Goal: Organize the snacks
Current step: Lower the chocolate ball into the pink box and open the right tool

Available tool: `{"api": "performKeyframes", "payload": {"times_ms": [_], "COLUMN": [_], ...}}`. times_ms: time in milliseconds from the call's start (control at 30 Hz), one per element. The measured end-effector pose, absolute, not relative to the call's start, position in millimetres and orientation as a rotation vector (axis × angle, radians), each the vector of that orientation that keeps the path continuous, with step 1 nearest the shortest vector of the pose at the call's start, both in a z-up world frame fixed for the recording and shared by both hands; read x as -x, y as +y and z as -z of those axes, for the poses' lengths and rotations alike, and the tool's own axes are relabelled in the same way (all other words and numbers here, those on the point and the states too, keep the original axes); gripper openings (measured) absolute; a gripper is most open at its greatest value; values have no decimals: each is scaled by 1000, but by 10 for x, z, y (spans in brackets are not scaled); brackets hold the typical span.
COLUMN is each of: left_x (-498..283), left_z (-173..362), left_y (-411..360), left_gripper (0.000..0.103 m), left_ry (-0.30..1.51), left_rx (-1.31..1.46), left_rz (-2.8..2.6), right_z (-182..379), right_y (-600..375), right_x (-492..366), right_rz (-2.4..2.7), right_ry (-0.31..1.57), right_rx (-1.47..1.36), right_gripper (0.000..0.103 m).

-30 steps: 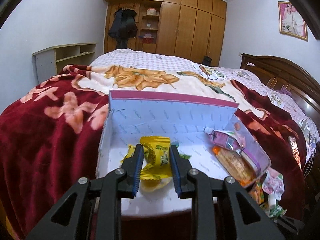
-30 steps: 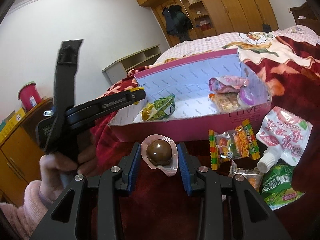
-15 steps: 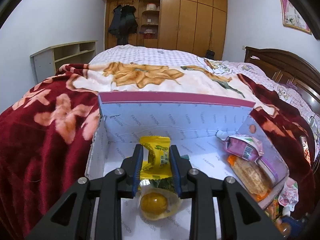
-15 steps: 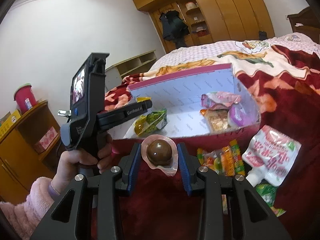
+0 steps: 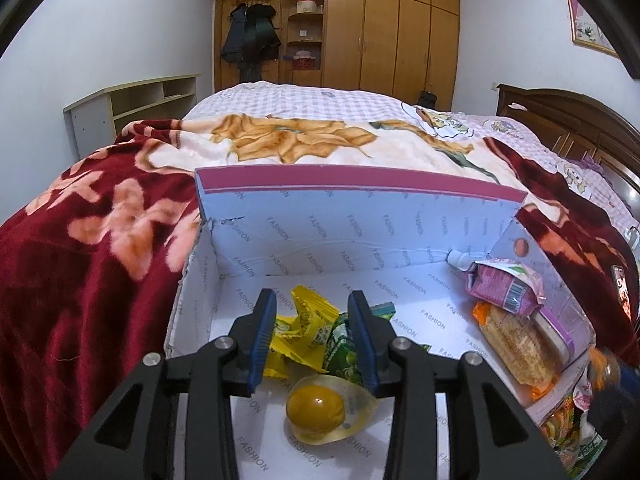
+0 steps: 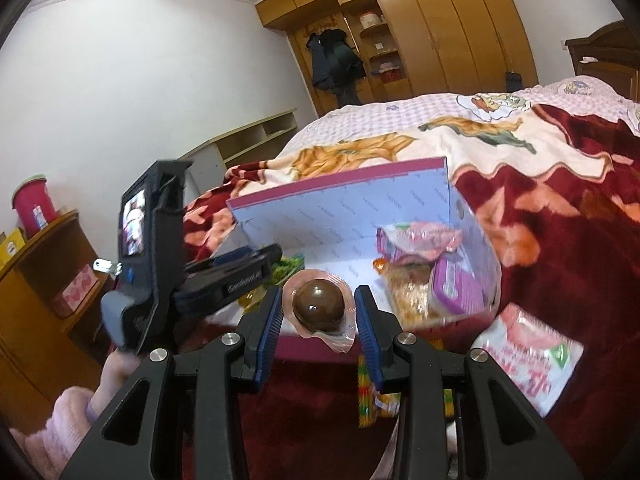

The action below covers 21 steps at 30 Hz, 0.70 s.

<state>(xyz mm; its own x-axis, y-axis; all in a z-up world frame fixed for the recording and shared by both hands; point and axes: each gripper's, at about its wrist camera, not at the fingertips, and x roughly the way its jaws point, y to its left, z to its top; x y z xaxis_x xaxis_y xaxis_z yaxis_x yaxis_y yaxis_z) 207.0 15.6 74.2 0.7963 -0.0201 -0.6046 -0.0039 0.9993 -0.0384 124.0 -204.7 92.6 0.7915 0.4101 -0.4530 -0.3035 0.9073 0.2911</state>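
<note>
Snacks lie inside a pink-rimmed box [image 5: 360,184] on the bed's red floral blanket [image 5: 80,272]. In the left wrist view, the left tool [image 5: 312,320] hangs over the box's near left corner with its blue-padded fingers spread apart and nothing between them. Below and between the fingers sit a yellow wrapped snack [image 5: 300,328] and a green packet [image 5: 344,352], and nearer the camera a yellow jelly cup [image 5: 320,404] rests on the white box floor. Off to the right of the tool, against the box's right wall, a pink pouch [image 5: 500,288] lies on top of an orange cracker pack [image 5: 516,344].

In the right wrist view, the right tool [image 6: 318,312] is closed on a brown jelly cup [image 6: 318,306], its film rim pinched between the pads, held above the box's near pink wall. The left tool [image 6: 236,276] reaches into the box from the left of it, gripped by a hand in a pink sleeve. To the right of the right tool, outside the box on the blanket, lies a pink-and-white spouted pouch [image 6: 532,364], blurred; just beneath the right finger is a striped candy packet [image 6: 366,396].
</note>
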Motion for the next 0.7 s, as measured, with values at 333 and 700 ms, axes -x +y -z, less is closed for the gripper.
{"api": "performKeyframes", "payload": {"times_ms": [333, 700], "left_x": [-2067, -2063], "left_z": [-725, -741], "left_y": [165, 148], "left_gripper": [39, 39], "left_ry": [649, 647], "left_rx": [36, 33], "left_rz": [8, 8], "right_z": [-777, -711], "right_y": [-2053, -2016], "right_x": [-1648, -1666], "right_rz": [-344, -346], "right_ry": [598, 612], "right_rx": [-237, -228], "right_gripper": [38, 39]}}
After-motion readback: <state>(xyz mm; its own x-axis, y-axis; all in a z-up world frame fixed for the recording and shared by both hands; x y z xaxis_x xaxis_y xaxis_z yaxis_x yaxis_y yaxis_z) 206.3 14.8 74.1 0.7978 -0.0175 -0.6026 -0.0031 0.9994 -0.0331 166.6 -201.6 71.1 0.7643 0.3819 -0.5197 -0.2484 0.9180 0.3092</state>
